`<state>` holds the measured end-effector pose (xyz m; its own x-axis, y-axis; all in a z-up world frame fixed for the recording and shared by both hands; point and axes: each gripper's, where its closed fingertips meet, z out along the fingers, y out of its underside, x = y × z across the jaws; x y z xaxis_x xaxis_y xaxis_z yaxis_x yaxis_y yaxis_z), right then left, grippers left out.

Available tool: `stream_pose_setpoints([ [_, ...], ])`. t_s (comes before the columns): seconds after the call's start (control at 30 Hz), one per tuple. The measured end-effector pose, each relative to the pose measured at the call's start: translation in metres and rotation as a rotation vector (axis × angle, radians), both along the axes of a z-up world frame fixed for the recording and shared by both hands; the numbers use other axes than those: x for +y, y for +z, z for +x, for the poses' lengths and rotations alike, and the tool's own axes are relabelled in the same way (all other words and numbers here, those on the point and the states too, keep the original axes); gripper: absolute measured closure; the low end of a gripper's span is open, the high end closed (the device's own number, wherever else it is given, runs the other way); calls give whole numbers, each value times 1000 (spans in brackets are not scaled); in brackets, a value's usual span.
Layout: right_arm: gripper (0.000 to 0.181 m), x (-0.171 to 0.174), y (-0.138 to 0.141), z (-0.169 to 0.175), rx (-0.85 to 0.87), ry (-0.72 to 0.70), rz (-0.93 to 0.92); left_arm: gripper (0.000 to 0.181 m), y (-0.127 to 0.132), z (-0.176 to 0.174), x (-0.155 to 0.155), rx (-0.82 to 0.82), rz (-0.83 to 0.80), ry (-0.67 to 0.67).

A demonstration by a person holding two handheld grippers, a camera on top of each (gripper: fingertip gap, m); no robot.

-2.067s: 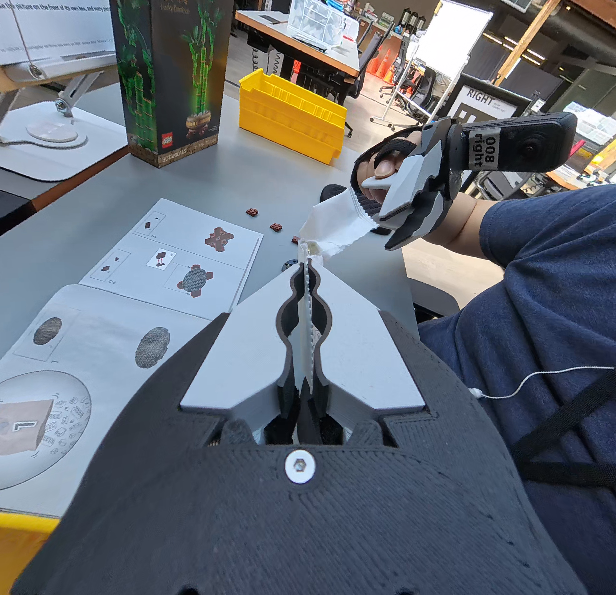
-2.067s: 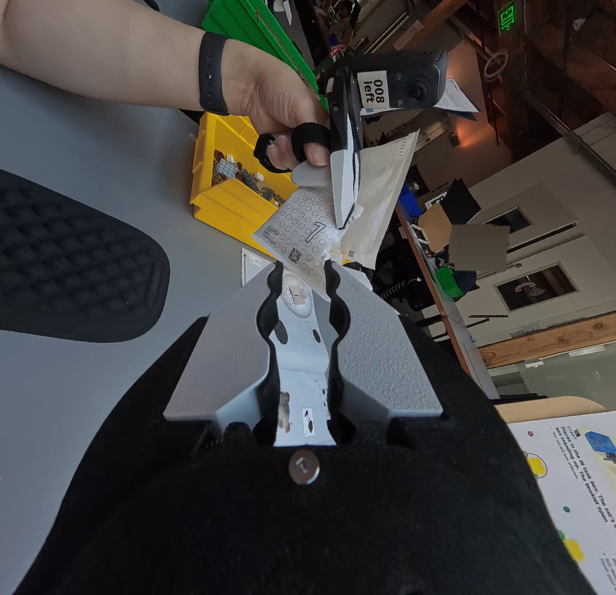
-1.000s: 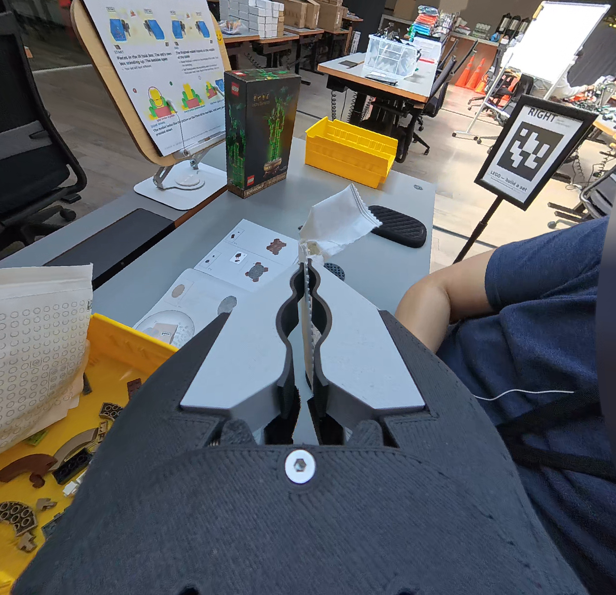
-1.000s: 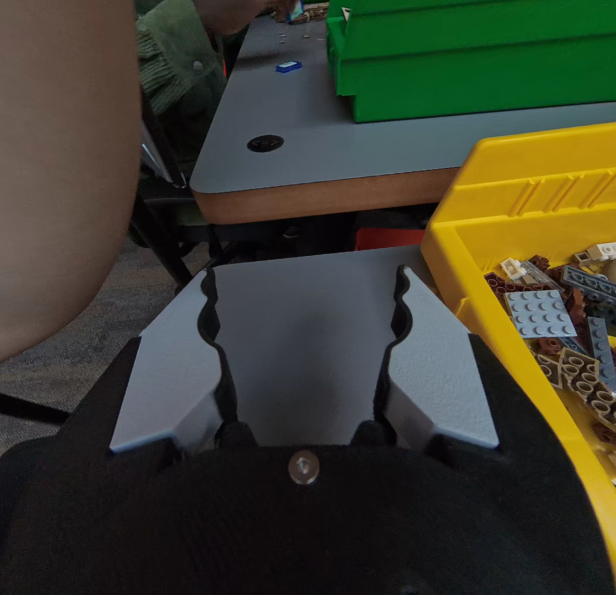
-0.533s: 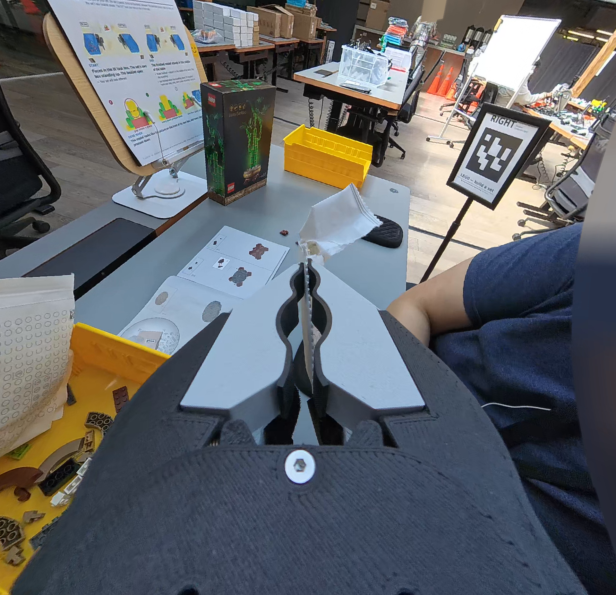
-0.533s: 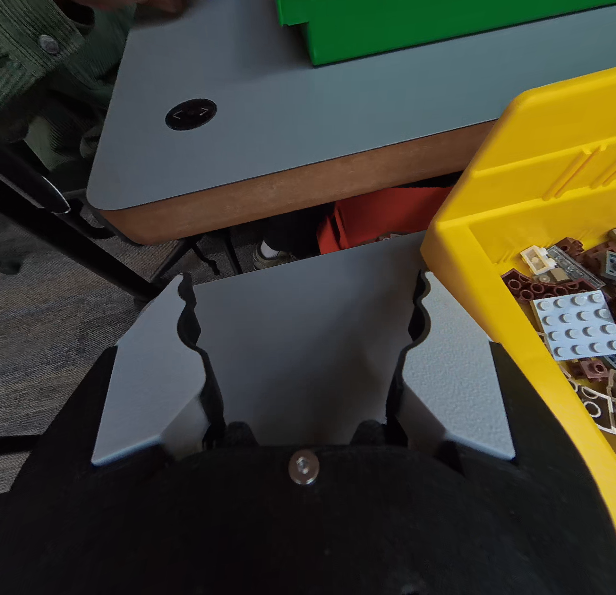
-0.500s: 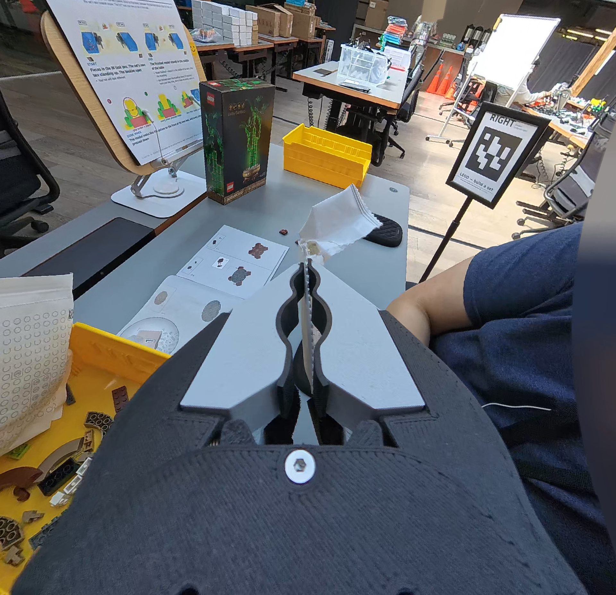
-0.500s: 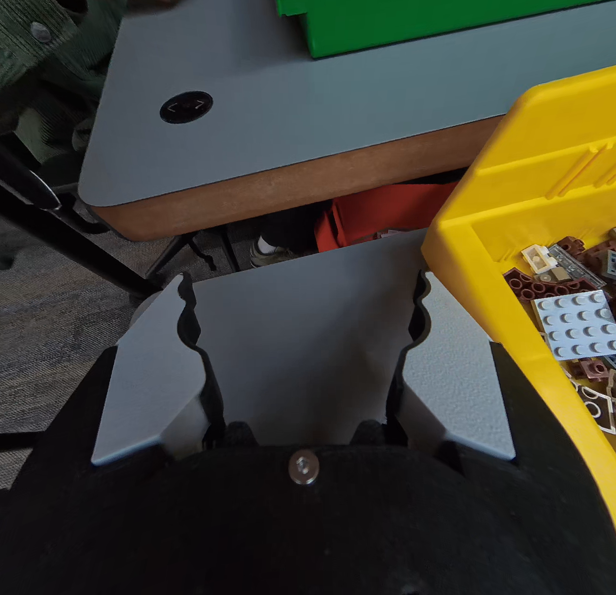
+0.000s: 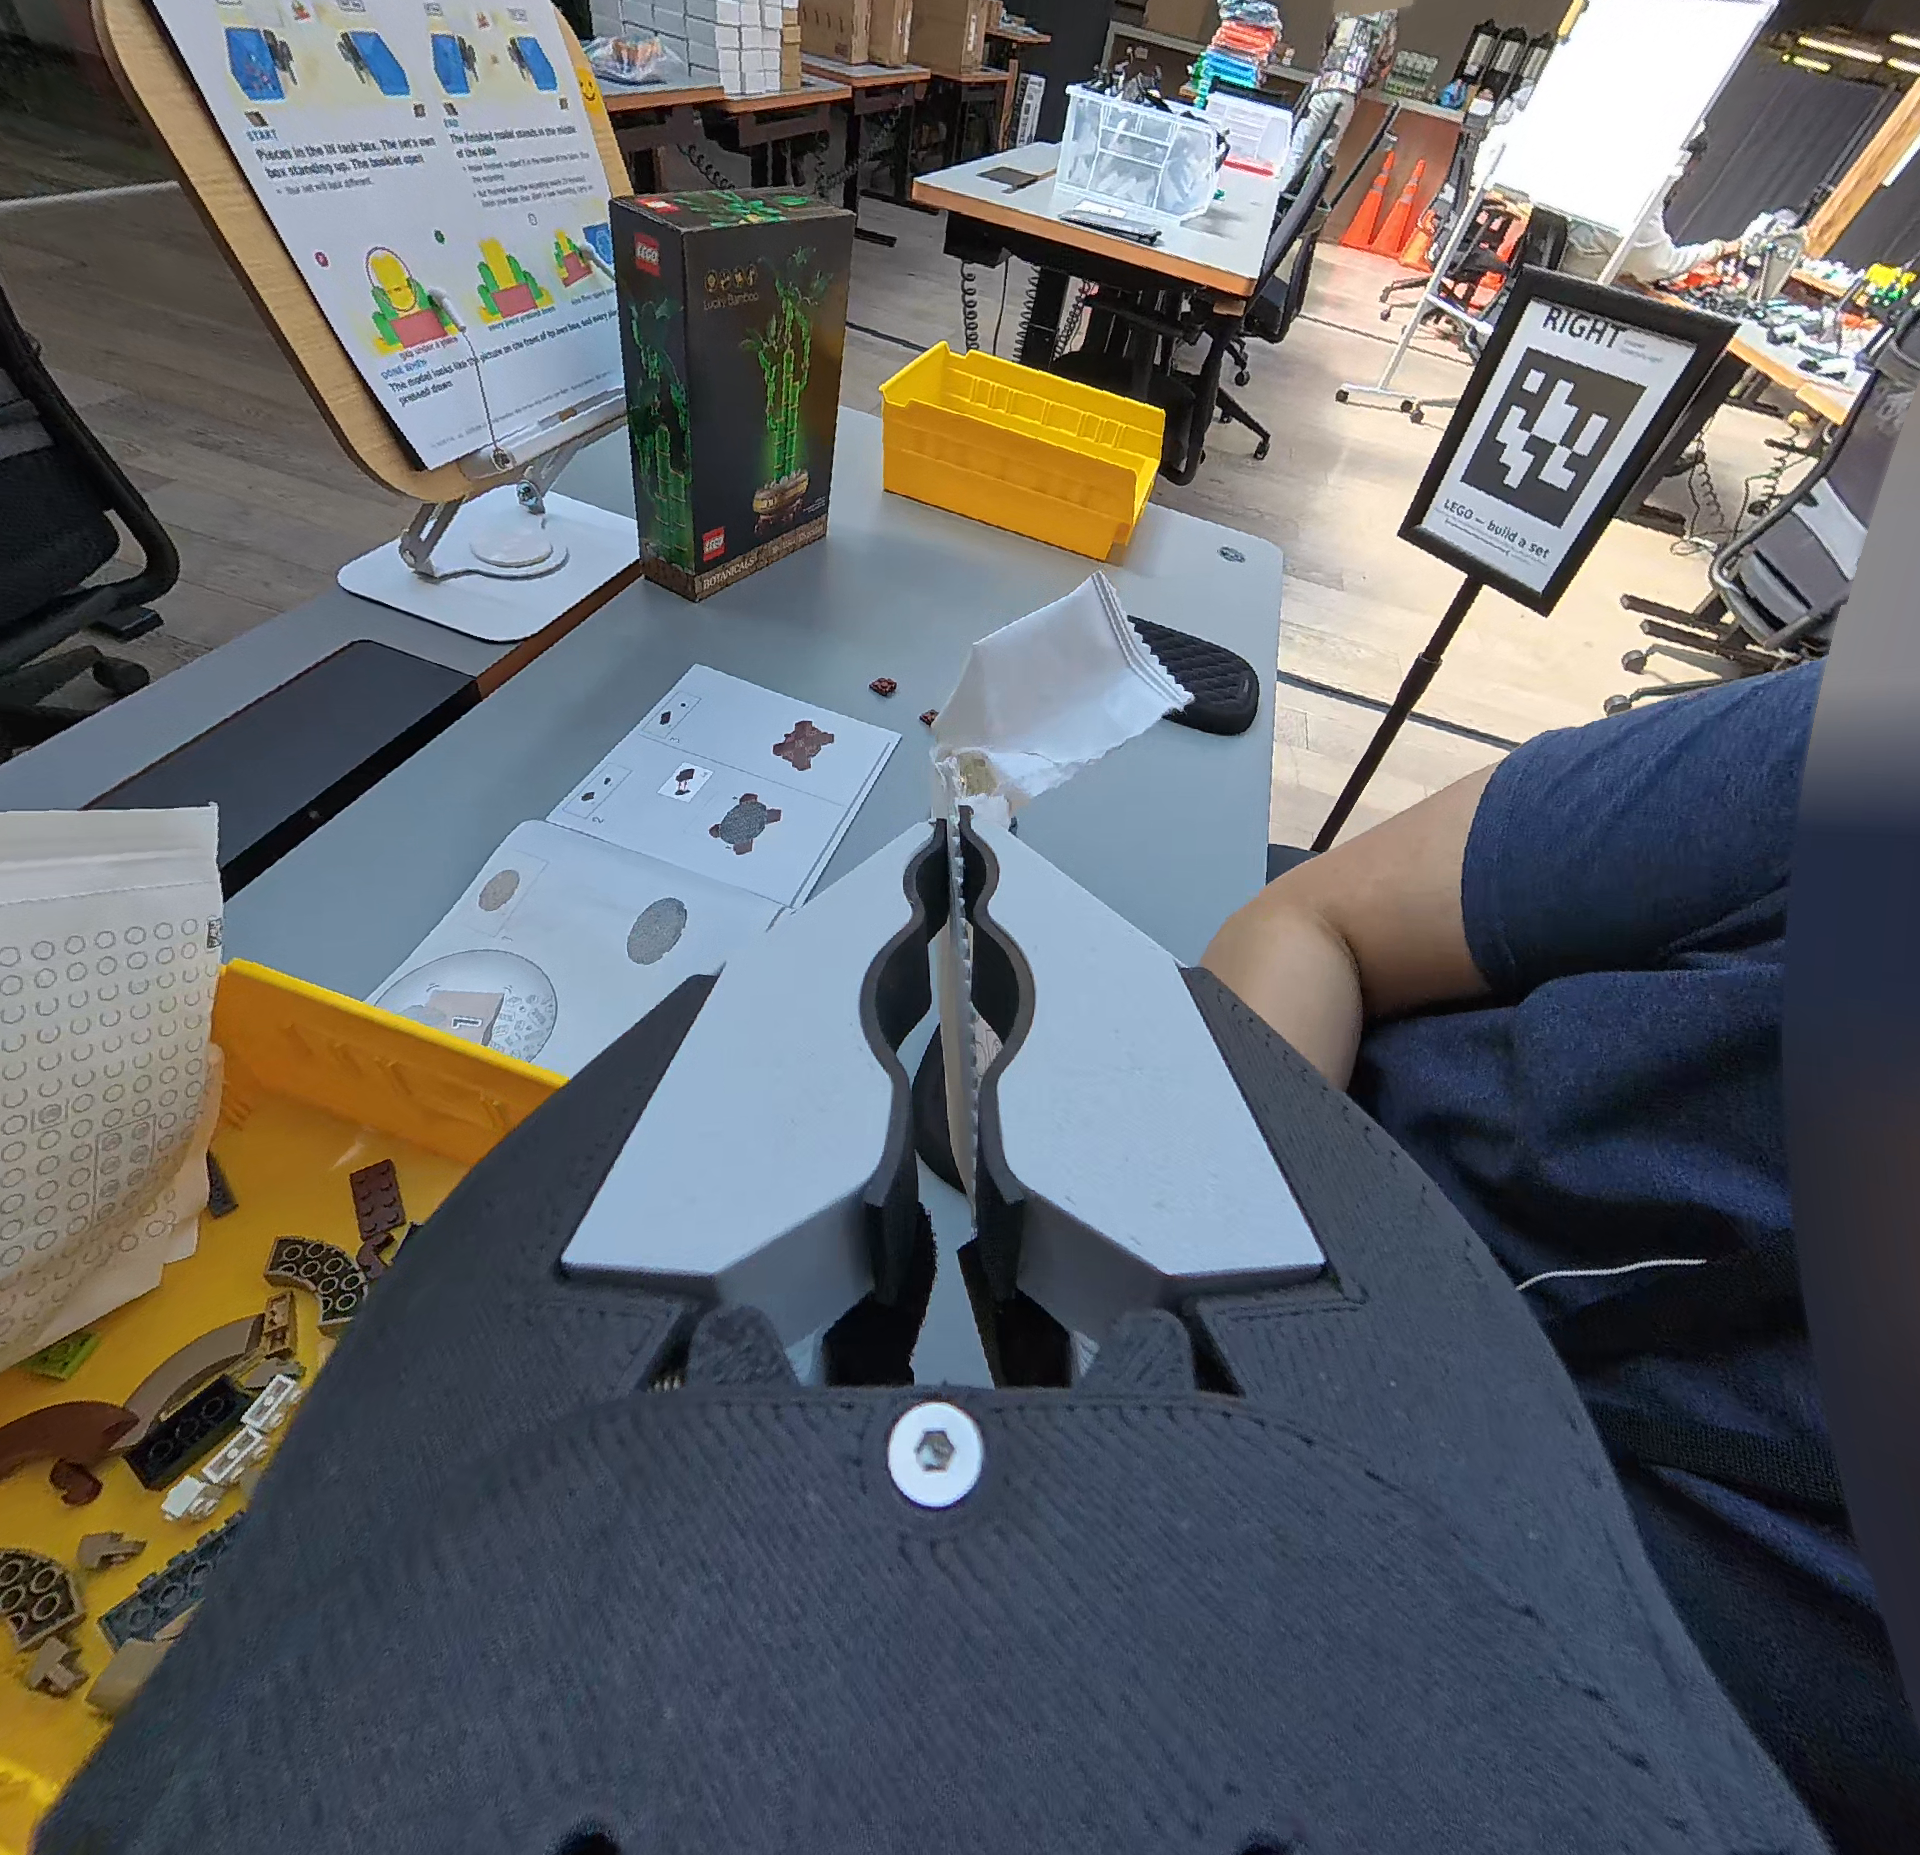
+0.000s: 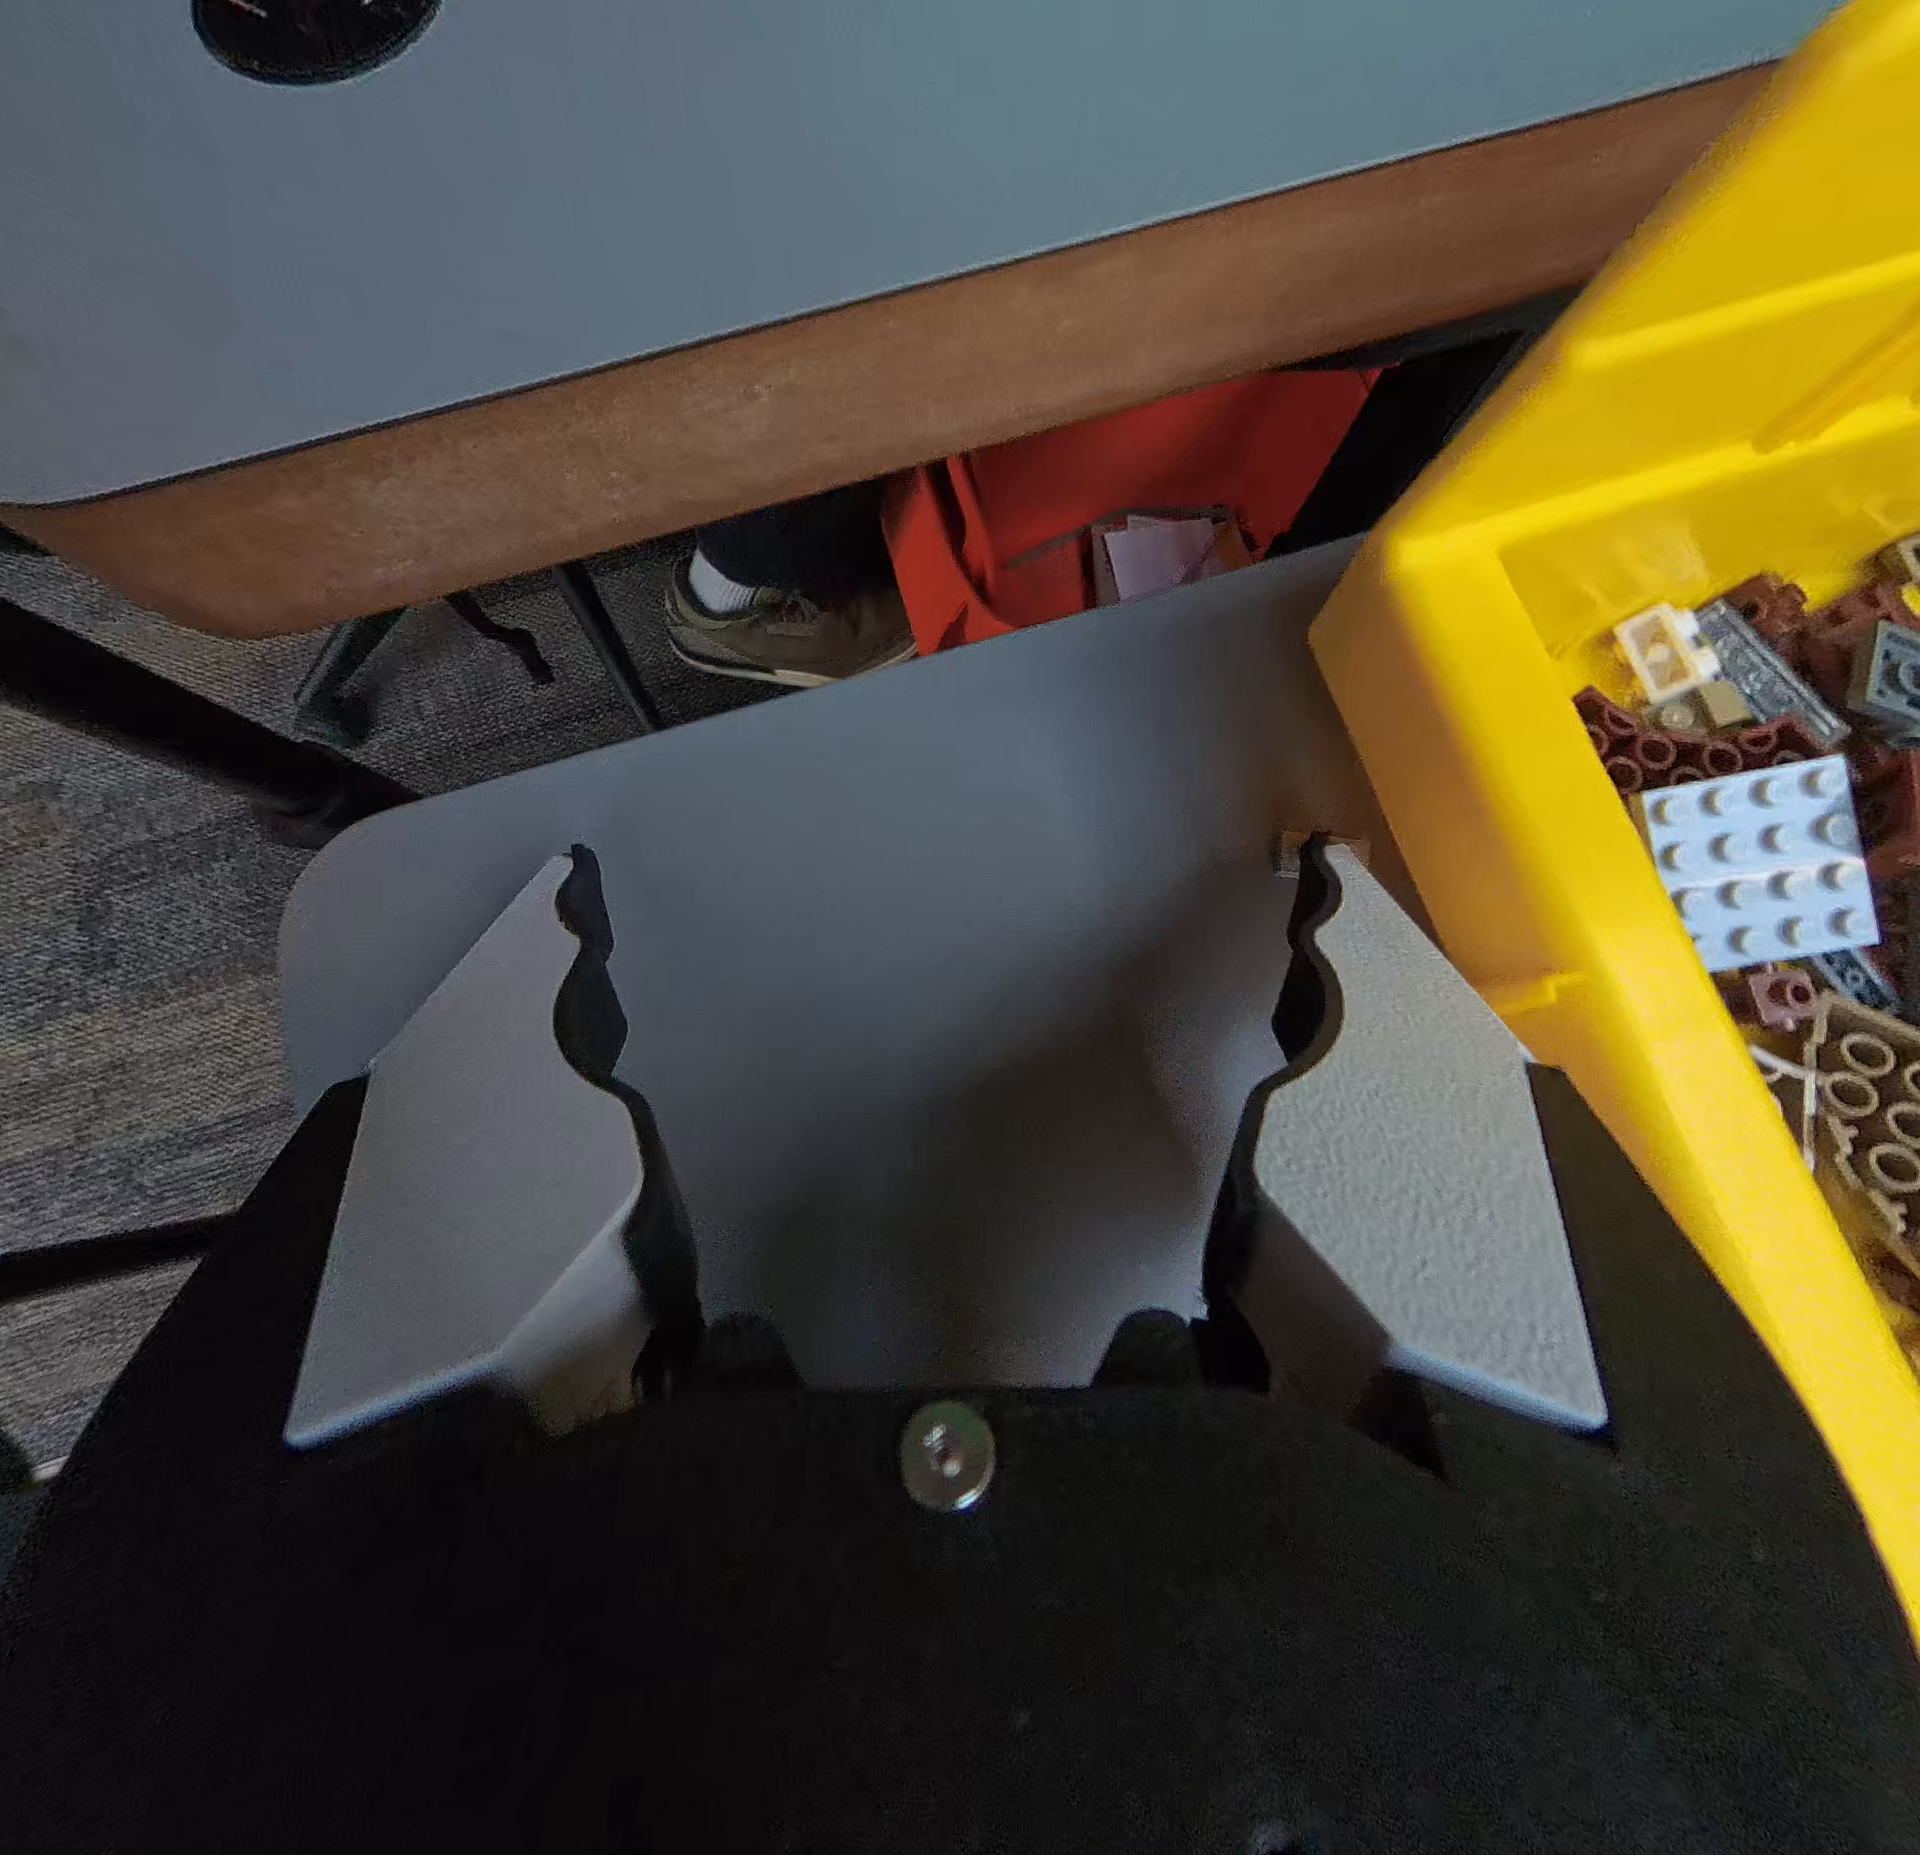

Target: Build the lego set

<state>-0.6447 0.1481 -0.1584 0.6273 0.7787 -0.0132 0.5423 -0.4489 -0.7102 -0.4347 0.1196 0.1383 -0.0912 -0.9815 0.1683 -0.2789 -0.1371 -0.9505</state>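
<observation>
1. The left gripper [image 9: 956, 829] is clamped on a torn strip of white paper bag [image 9: 1060, 704]; the strip runs between its closed fingers and fans out crumpled beyond the tips, held up in the air above the grey table [image 9: 935, 600]
2. The right gripper [image 10: 940, 860] is spread wide with nothing between its fingers; it hangs over the bare corner of the grey table [image 10: 935, 974], its right fingertip just beside the outer wall of the yellow bin [image 10: 1538, 662]
3. The loose lego pieces [image 10: 1766, 849] lie in that yellow bin at the table's near left edge: brown rounded plates, a light grey studded plate, tan and dark grey bits. In the left wrist view the same bin [image 9: 343, 1067] shows more brown and tan pieces [image 9: 208, 1390], with a white bag printed with circles [image 9: 94, 1099] standing in it at the far left
4. An open instruction booklet [image 9: 665, 849] lies flat in the middle of the table, just beyond the bin
5. Two small brown pieces [image 9: 885, 685] rest on the table past the booklet's far right corner
6. A dark set box [image 9: 727, 392] with a green bamboo picture stands upright toward the far edge, an empty second yellow bin [image 9: 1018, 444] to its right at the far edge
7. A black ribbed pad [image 9: 1205, 673] lies near the right edge
8. A printed sheet on a wooden stand [image 9: 364, 195] sits at the far left corner
9. A person's arm in a navy sleeve [image 9: 1621, 870] reaches in from the right
</observation>
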Motion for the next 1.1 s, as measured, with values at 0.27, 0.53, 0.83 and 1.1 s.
stream_pose_setpoints([
  [0.27,79,-55,28,47,39,249,-79,181,-4,-4,1,1,-5,2],
  [0.53,122,-26,18,68,-326,521,111,181,-7,-1,1,23,-8,4],
  [0.83,159,-4,16,77,-694,991,349,181,8,-12,-1,6,52,22],
  [1.1,162,4,1,79,-897,1149,229,181,24,-14,-2,9,78,29],
])
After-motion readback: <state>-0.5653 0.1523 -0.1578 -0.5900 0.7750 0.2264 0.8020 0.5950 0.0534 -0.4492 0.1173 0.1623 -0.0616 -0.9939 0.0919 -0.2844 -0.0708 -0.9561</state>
